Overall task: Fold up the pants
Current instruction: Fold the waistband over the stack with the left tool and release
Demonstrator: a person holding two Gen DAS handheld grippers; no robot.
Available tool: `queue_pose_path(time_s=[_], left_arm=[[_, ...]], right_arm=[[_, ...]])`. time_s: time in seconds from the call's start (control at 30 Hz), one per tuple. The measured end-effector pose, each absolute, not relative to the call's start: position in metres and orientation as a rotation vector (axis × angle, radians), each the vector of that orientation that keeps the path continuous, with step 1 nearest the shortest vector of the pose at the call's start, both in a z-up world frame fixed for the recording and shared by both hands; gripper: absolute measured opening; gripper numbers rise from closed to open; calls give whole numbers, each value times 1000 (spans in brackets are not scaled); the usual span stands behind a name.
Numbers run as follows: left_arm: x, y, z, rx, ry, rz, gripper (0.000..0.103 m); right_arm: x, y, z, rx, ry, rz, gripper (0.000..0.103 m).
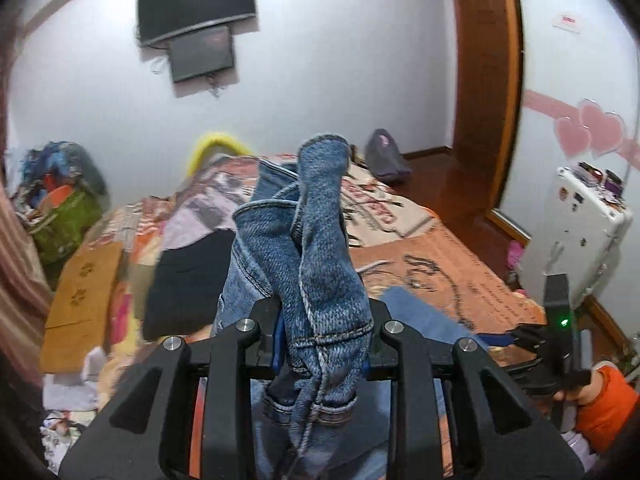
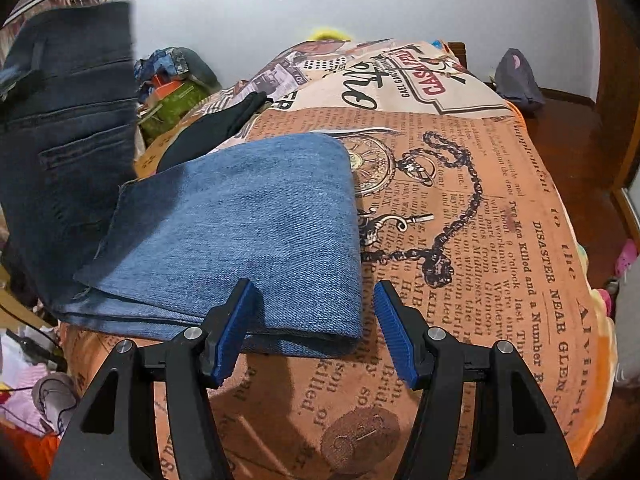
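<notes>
now left gripper [image 1: 322,344] clamping jeans [image 1: 320,264], tilted down

I see a bed under an orange newspaper-print blanket [image 2: 500,208]. On the white wall hang a black flat television [image 1: 196,4] and a smaller dark screen [image 1: 202,54] just below it. A grey bag [image 1: 386,154] sits on the wooden floor by the brown door frame [image 1: 488,60]. Pink heart decorations [image 1: 592,132] hang above a white case [image 1: 580,224].

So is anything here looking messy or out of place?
Yes: the jeans clamped in the left gripper are a twisted bunch, not flat. The folded jeans on the bed lie neat in front of the open right gripper.
</notes>
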State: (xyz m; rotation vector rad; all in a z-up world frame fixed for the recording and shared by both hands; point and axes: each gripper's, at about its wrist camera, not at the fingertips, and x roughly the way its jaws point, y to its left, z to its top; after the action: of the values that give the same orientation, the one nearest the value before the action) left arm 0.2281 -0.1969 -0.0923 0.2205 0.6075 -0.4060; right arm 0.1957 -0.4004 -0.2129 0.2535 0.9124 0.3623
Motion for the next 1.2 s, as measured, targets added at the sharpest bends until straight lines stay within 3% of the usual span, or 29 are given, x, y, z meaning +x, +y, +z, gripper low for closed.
queue_pose_path(time_s=[0.63, 0.87, 1.03, 1.1, 1.2], left_arm=[[239, -301, -139, 247, 721, -579, 24], [249, -315, -180, 249, 846, -594, 24], [247, -319, -200, 243, 929, -613, 37], [246, -320, -204, 200, 974, -654, 62], [241, -323, -207, 203, 992, -652, 62]], right_arm=[[202, -404, -219, 321, 909, 403, 58], [202, -405, -219, 326, 905, 405, 58], [199, -409, -216, 325, 907, 404, 58], [195, -414, -214, 319, 905, 390, 58], [187, -424, -210, 322, 898, 365, 58]])
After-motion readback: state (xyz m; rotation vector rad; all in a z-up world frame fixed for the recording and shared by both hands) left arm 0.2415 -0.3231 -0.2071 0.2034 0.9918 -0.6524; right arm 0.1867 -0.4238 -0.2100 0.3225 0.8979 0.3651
